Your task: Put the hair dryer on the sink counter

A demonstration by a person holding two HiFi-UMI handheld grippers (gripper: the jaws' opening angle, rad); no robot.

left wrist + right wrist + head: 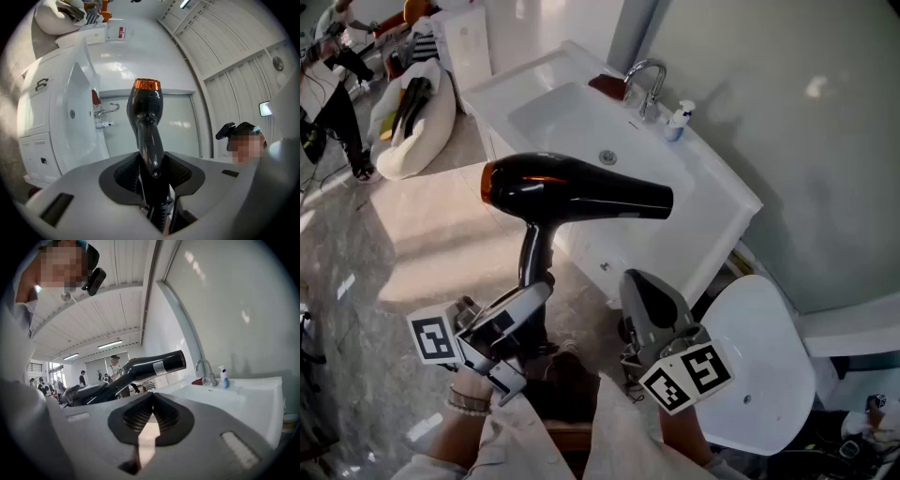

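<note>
A black hair dryer with an orange rear cap is held up in the air in front of the white sink counter. My left gripper is shut on its handle, which runs up between the pads in the left gripper view, hair dryer barrel on top. My right gripper hangs beside it to the right, shut and with nothing in it. In the right gripper view the hair dryer crosses above my right gripper, nozzle toward the faucet.
The basin has a chrome faucet, a small blue-and-white bottle and a red thing at its back edge. A white round stool stands at the right. A white beanbag lies at the far left on the marble floor.
</note>
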